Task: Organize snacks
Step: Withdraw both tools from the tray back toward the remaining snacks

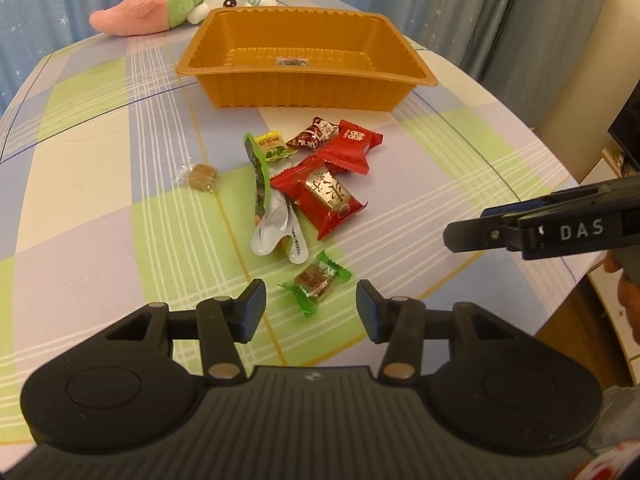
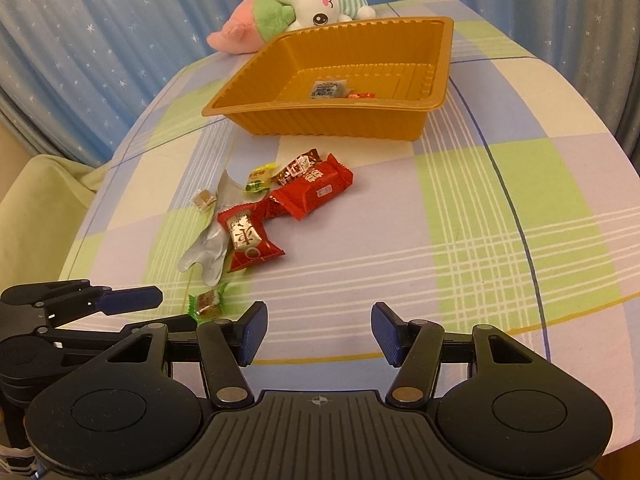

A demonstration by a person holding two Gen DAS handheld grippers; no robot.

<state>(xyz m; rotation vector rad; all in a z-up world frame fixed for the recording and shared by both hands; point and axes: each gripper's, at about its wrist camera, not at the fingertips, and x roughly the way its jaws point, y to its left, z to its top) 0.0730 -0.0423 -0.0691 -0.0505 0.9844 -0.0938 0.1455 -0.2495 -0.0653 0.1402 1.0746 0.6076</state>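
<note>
Snacks before tray; plush toy behind tray.

White letters "DAS" stand on the black side of the right gripper, which enters from the right edge in the left wrist view. The far red snack packet carries white print, seen upside down and not clear enough to read. The nearer red packet has a gold panel with large dark Chinese characters, which I cannot make out with certainty. The small yellow-green packet also bears Chinese characters, too small to read. A white label in the gold tray is illegible
</note>
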